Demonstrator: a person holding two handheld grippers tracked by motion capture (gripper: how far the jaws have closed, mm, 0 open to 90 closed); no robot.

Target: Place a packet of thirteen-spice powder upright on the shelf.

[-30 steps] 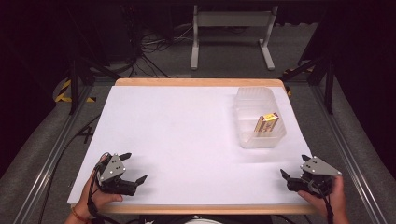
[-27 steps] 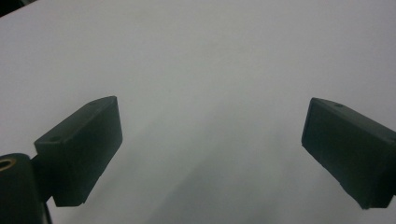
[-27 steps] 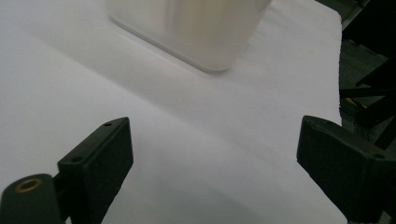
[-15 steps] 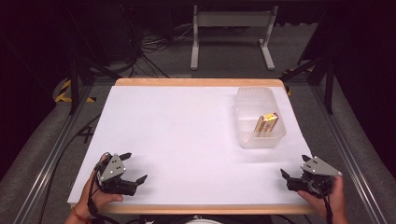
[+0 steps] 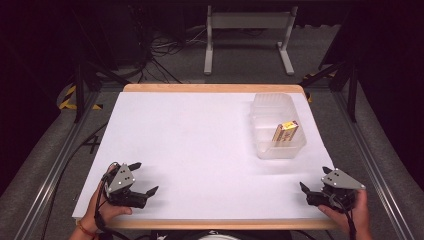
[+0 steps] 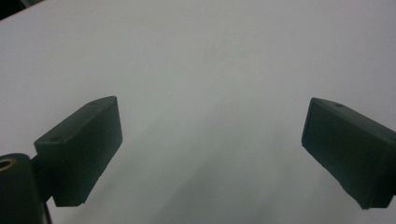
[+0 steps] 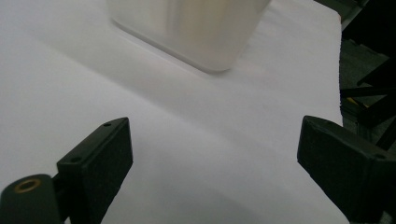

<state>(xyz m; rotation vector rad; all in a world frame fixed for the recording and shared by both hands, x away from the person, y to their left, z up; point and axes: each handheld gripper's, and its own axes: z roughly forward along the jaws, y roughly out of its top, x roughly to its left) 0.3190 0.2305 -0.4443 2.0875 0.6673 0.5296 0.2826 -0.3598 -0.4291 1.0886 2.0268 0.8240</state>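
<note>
Translucent plastic container (image 5: 278, 127) sits at the far right of the white table (image 5: 200, 145), just as it did a second ago, with a small yellow box (image 5: 285, 132) leaning upright inside it. Nothing has shifted: the left gripper (image 5: 142, 180) and right gripper (image 5: 311, 184) still rest at the near corners, jaws spread wide on nothing, so I judge the work not yet begun.
</note>
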